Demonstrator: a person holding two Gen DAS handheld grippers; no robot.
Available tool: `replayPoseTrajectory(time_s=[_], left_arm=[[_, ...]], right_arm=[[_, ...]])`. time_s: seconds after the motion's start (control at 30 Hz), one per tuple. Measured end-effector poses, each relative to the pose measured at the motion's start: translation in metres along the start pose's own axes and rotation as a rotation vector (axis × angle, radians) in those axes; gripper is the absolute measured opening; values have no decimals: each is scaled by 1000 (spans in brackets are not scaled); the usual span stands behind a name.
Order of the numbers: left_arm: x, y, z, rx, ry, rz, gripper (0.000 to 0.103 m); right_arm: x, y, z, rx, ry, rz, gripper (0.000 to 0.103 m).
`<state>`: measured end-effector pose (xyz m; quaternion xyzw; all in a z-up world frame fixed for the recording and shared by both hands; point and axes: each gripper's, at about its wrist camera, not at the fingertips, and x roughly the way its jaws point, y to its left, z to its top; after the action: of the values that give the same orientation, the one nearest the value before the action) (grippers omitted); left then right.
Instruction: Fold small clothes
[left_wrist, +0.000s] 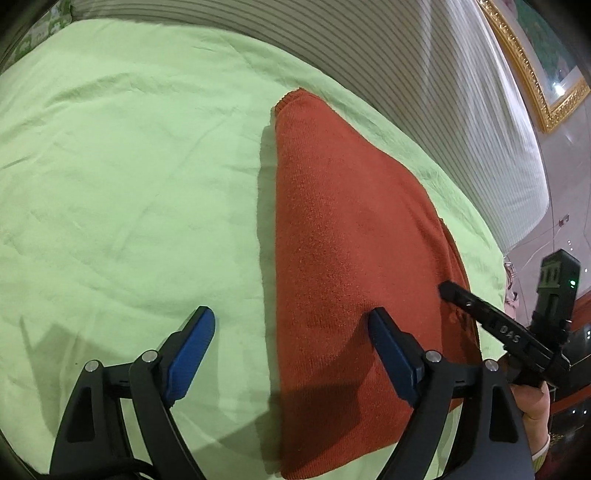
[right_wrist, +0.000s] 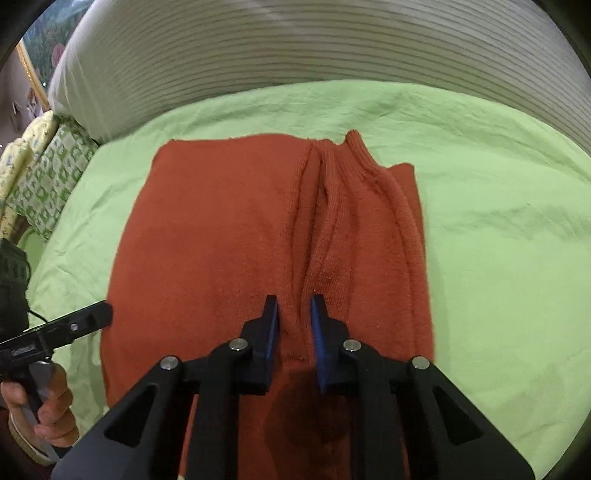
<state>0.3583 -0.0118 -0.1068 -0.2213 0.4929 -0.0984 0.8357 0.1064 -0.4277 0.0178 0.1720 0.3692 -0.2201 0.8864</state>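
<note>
A rust-orange knitted garment (left_wrist: 351, 240) lies folded lengthwise on the light green sheet (left_wrist: 129, 184). My left gripper (left_wrist: 291, 325) is open, hovering over the garment's left edge near its near end; one finger is over the sheet, the other over the knit. In the right wrist view the garment (right_wrist: 221, 240) shows a flat left part and a bunched ribbed sleeve (right_wrist: 354, 192) on the right. My right gripper (right_wrist: 293, 306) is nearly closed around a raised ridge of the knit at the near end. The right gripper also shows in the left wrist view (left_wrist: 448, 290).
A grey-and-white striped cushion (right_wrist: 295, 48) runs along the far edge of the sheet. A patterned green-and-white cloth (right_wrist: 44, 177) lies at the left. A gold picture frame (left_wrist: 532, 77) hangs on the wall at the right. The left gripper's finger (right_wrist: 96, 315) reaches the garment's left edge.
</note>
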Motion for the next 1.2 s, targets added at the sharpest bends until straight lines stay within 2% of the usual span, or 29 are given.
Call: replayPoseTrajectory(time_s=[0.07,0.13,0.23,0.3,0.37,0.4,0.43,0.47,0.53,0.7,0.8,0.87,0.97,1.03,1.07,1.1,1.13,1.17,1.2], left_arm=[[-3,1,-1,-8,-3,1,86],[-4,0,-4,-14,-4,2,86],[-3,-5,-5,-4,-10,13,86],[1,-8,-4,1,-3,19,87],[2,-9,-5,-1,6,16,87],[2,-10,-5,1,11,19,87],[1,-13,-4,4,15,24,87],[0,-15,-4,7,17,24,87],[-3,-22,-1,25,20,18,87],[-5,-39,4,76,2,65,87],[7,-39,0,72,42,74,87],[12,-38,-4,72,58,72,87],[11,-37,-5,91,52,77,87],[9,-38,-1,96,43,82,87],[7,-37,3,99,29,89,87],[7,-38,7,100,21,94,87],[7,-37,8,98,17,95,87],[9,-35,14,92,18,96,87],[13,-35,20,85,17,96,87]], right_arm=[[-8,-3,-2,1,-39,-12,22],[-12,-6,-4,3,-48,-57,44],[-13,-10,-7,6,-46,-72,46],[-9,-11,-8,15,-34,-42,46],[1,-10,-9,16,1,-30,45],[3,-7,-9,8,8,-39,34],[2,-5,-8,1,9,-23,15],[-1,-3,-6,7,1,-9,12],[-19,1,-1,15,-61,13,11],[-67,-24,0,156,-184,106,10],[-49,-43,-13,211,-101,100,11],[-26,-52,-31,213,-31,35,11],[-23,-55,-40,222,-69,42,14],[-33,-55,-36,239,-116,38,22],[-42,-53,-34,225,-154,9,27],[-52,-51,-31,207,-193,-26,41],[-57,-50,-28,199,-219,-42,68],[-59,-50,-23,198,-231,-51,81],[-58,-51,-17,197,-234,-49,90]])
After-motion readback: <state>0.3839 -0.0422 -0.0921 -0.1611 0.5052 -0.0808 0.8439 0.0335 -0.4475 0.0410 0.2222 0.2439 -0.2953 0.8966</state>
